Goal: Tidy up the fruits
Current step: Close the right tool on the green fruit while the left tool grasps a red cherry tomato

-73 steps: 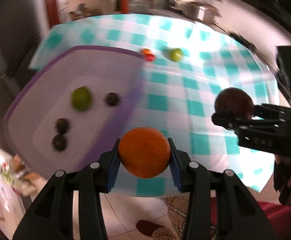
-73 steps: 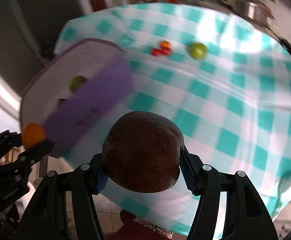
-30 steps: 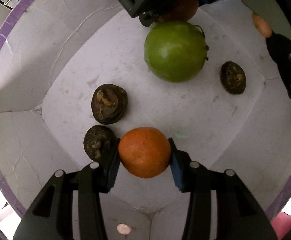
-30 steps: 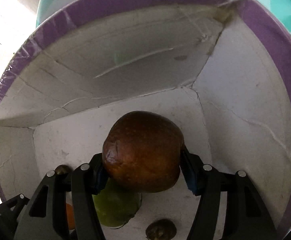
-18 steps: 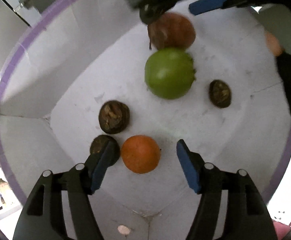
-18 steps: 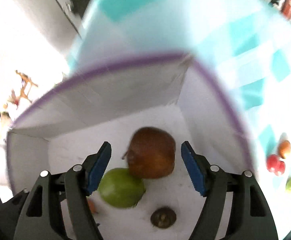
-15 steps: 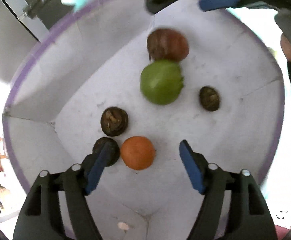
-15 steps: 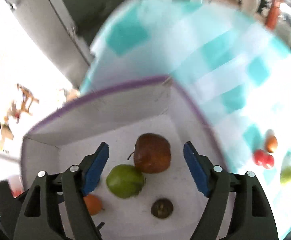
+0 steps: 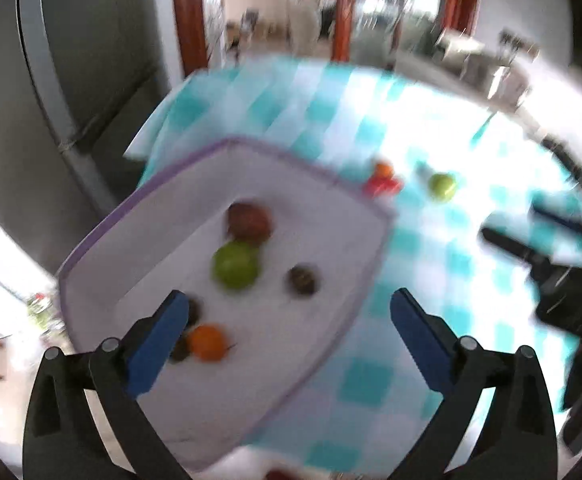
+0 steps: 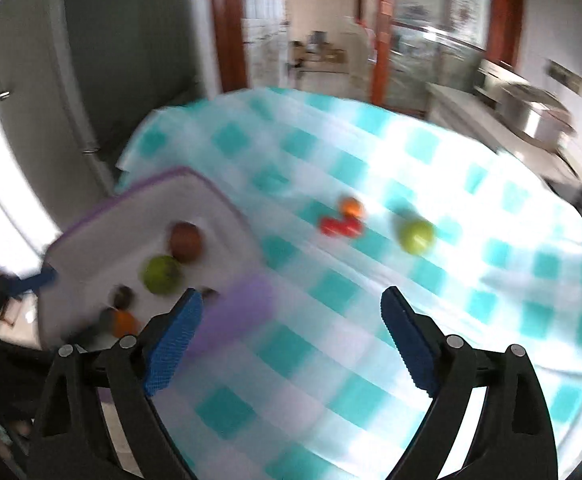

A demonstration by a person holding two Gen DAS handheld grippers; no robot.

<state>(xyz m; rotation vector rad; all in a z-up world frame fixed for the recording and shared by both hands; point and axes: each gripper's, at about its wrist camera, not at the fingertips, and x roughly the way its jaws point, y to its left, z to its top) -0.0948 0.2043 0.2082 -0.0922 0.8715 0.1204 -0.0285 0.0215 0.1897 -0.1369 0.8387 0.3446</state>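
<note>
**Coach:** You had the teal-checked tablecloth (image 10: 491,280) spread ahead of both tools, and the purple-rimmed white box (image 9: 151,240) sat below and left of your right gripper (image 10: 291,296). Its jaws had just been opening and stood wide apart with nothing between them. The same was true of your left gripper (image 9: 287,300), which hung over the box.

**Operator:** So where was my fruit?

**Coach:** Inside the box, beyond your left fingertips, lay the box's green fruit (image 9: 235,266) touching the brown fruit (image 9: 249,220). The orange (image 9: 207,342) was close by your left jaw. The unsorted fruit lay ahead of your right gripper, well apart from the box: the loose green fruit (image 10: 415,236), slightly to the right, then the pair of red fruits (image 10: 339,226) with the small orange fruit (image 10: 351,206) just beside them.

**Operator:** What did the reach call for?

**Coach:** In my judgement, you needed to slow down, since both views were smeared. You should have centred one fruit between the pads, come down over it, and closed gently. The clustered little ones looked likely to roll if you nudged them.
</note>
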